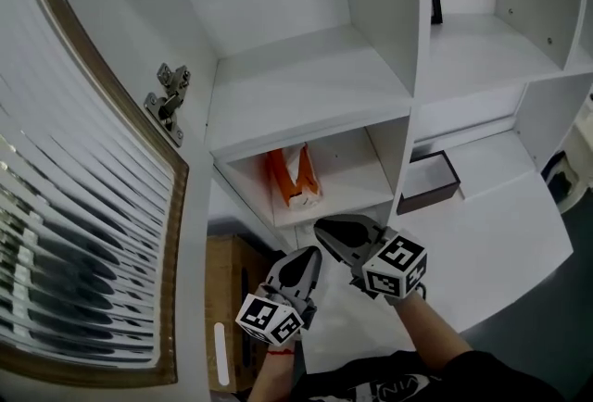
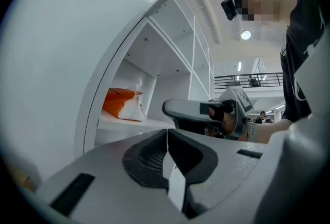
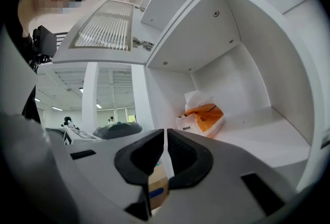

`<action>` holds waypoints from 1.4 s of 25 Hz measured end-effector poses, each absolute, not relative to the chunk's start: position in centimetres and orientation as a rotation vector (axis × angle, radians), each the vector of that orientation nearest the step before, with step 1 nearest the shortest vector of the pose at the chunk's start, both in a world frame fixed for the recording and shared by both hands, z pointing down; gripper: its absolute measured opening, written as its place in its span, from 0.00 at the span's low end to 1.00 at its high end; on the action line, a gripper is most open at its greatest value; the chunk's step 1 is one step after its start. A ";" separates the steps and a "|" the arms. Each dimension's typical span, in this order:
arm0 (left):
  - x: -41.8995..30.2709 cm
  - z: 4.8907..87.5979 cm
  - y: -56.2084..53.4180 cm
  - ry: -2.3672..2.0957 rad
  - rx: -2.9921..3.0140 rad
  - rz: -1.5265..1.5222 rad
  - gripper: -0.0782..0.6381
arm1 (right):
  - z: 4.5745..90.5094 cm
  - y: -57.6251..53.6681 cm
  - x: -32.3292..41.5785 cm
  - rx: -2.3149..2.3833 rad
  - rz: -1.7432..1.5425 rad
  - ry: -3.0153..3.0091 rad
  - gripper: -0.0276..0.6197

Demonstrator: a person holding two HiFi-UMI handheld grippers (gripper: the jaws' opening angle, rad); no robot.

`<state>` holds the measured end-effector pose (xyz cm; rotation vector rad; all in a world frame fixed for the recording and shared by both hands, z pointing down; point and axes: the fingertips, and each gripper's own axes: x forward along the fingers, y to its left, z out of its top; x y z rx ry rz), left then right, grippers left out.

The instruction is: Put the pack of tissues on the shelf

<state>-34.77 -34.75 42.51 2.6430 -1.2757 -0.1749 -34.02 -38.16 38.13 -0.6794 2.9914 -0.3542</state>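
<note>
Orange tissue pack [image 1: 296, 176] on white shelf [image 1: 357, 170] | left tongs [image 2: 167, 138] clenched, empty | right tongs [image 3: 165, 138] clenched, empty

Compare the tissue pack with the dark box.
The tissue pack is orange and white, soft and crumpled; the dark box is rigid and square-edged. The tissue pack lies in the left compartment, the dark box right of the divider. Both rest on white shelving, untouched.
</note>
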 end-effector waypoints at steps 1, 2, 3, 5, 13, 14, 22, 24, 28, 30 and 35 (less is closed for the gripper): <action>-34.6 42.3 -34.7 -1.287 2.656 -0.172 0.13 | 38.7 -37.8 -33.7 -0.684 -0.345 3.016 0.08; -34.3 42.2 -34.5 -1.300 2.668 -0.164 0.12 | 39.2 -37.5 -33.4 -0.692 -0.331 3.038 0.06; -34.1 42.2 -34.4 -1.315 2.676 -0.157 0.12 | 39.6 -37.1 -33.0 -0.701 -0.322 3.052 0.05; -33.6 42.4 -34.1 -1.331 2.680 -0.153 0.13 | 40.5 -36.5 -32.2 -0.713 -0.335 3.062 0.05; -31.6 43.8 -32.8 -1.373 2.643 -0.138 0.12 | 42.4 -34.1 -29.2 -0.726 -0.358 3.092 0.05; -31.4 44.0 -32.6 -1.385 2.631 -0.136 0.12 | 42.6 -33.7 -28.9 -0.729 -0.355 3.101 0.05; -29.0 46.4 -30.5 -1.417 2.575 -0.080 0.12 | 45.3 -30.9 -25.8 -0.747 -0.378 3.161 0.05; -28.5 46.8 -30.1 -1.422 2.563 -0.080 0.12 | 45.7 -30.2 -25.3 -0.744 -0.373 3.176 0.05; -27.6 47.3 -29.5 -1.426 2.552 -0.072 0.12 | 46.5 -29.2 -24.6 -0.730 -0.355 3.205 0.05; -27.1 47.5 -29.3 -1.427 2.548 -0.068 0.12 | 46.8 -28.7 -24.3 -0.722 -0.356 3.216 0.05; -26.1 47.9 -28.6 -1.437 2.532 -0.069 0.12 | 47.5 -27.6 -24.0 -0.678 -0.364 3.241 0.05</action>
